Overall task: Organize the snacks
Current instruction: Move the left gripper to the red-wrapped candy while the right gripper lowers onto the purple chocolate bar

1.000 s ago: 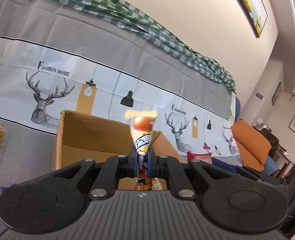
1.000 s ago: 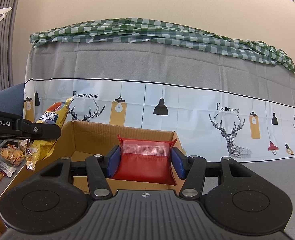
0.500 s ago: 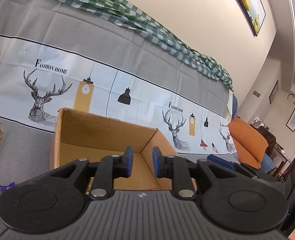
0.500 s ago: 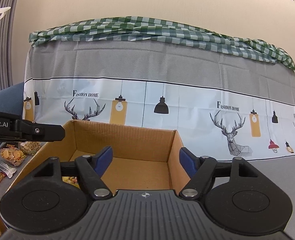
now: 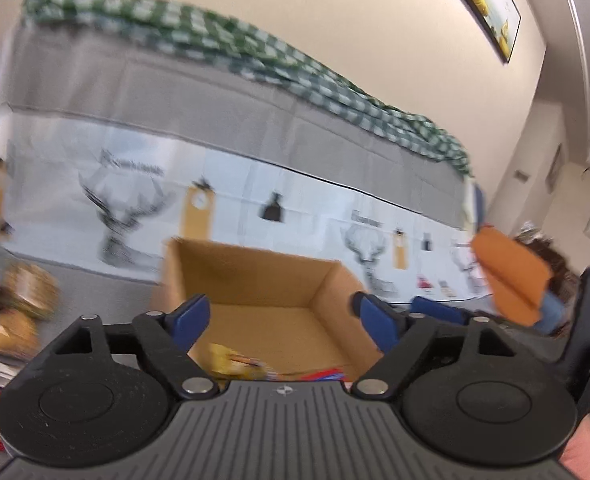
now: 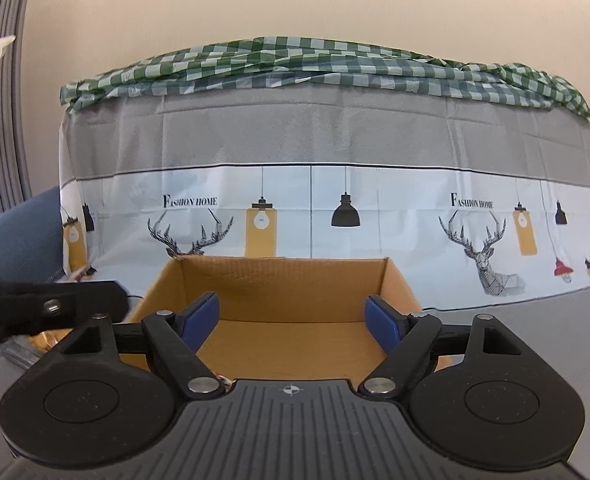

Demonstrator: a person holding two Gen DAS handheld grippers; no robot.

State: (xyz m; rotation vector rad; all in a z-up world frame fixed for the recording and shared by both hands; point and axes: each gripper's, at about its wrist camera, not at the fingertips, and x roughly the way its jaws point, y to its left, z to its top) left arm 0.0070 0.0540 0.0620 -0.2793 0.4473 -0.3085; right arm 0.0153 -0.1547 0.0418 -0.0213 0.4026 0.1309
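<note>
An open cardboard box [image 5: 255, 276] [image 6: 283, 288] stands on the grey table in front of both grippers. My left gripper [image 5: 283, 320] is open and empty above the box's near edge. A yellow snack bag [image 5: 231, 364] and a red packet [image 5: 323, 374] lie inside the box just below it. My right gripper [image 6: 293, 320] is open and empty over the box's near side. The left gripper's arm [image 6: 51, 308] shows at the left of the right wrist view. The left wrist view is blurred.
Several loose snack packets [image 5: 11, 312] lie on the table left of the box. A deer-print cloth backdrop [image 6: 335, 208] stands right behind the box. An orange cushion [image 5: 511, 276] is at the far right. A few packets [image 6: 43, 340] show under the left arm.
Both grippers let go of their snacks, the yellow bag and the red packet, which now lie in the box. Both have opened wider. The left gripper has swung left.
</note>
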